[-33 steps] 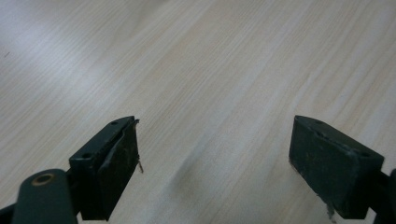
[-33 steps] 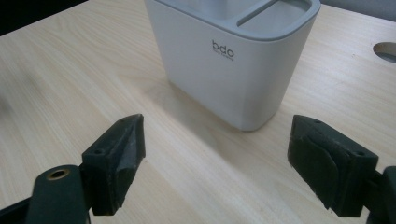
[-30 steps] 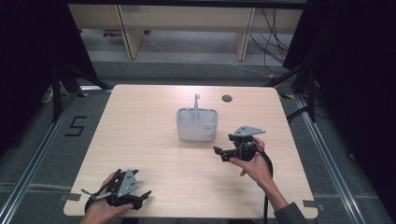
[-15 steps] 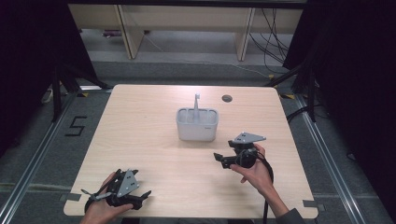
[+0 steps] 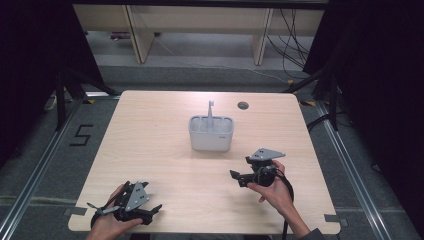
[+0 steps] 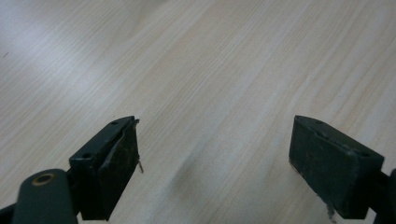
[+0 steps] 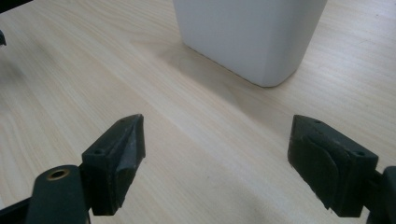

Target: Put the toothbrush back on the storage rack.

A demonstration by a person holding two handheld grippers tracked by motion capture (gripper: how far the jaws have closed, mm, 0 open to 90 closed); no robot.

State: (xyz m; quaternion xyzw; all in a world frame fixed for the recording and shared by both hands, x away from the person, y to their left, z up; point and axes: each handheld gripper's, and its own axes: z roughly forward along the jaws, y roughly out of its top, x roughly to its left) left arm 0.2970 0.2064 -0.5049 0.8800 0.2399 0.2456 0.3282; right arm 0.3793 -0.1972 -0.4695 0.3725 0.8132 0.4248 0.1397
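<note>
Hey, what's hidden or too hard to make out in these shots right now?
- White caddy: high view, its walls hide the contents below the rim.
- Upright handle: high view, too small to identify.
- Caddy top: right gripper view, cut off by the upper edge.
- Round table hole: high view, inside too dark.

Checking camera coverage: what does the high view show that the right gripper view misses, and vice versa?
High view alone: the white caddy's open top with its upright handle, the table's round hole, both hands, the left tongs near the front edge and the floor around the table. Right gripper view alone: the right tongs' open jaws close up, empty. Both share: the caddy's white wall and the wooden tabletop.
</note>
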